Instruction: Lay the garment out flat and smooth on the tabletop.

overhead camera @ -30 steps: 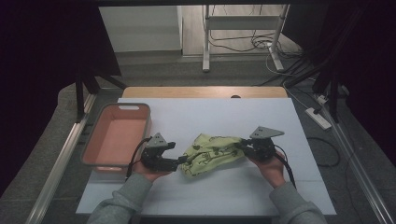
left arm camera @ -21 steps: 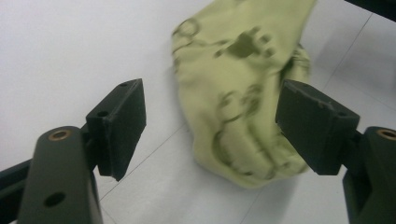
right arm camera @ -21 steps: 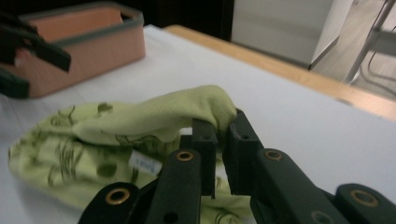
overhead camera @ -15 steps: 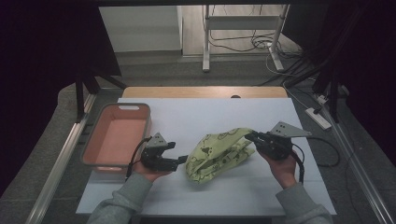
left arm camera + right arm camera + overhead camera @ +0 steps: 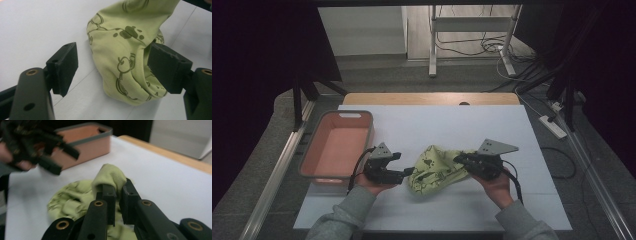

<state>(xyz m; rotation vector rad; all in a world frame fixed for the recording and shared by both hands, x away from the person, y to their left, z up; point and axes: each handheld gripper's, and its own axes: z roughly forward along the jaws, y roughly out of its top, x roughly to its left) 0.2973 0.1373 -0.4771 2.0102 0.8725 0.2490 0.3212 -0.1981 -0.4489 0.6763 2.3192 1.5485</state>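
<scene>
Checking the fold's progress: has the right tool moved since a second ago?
Yes. The right tool, shut on the green cloth, swung toward the table's right edge, then returned.

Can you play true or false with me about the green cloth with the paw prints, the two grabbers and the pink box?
1. The right gripper pinches a fold of the green cloth. True.
2. The left gripper is squeezing the cloth shut. False: its jaws stand open, with the cloth between them.
3. The cloth lies inside the pink bin. False: it lies on the white table, beside the bin.
4. The pink bin has nothing in it. True.
5. The cloth has paw prints on it. True.
</scene>
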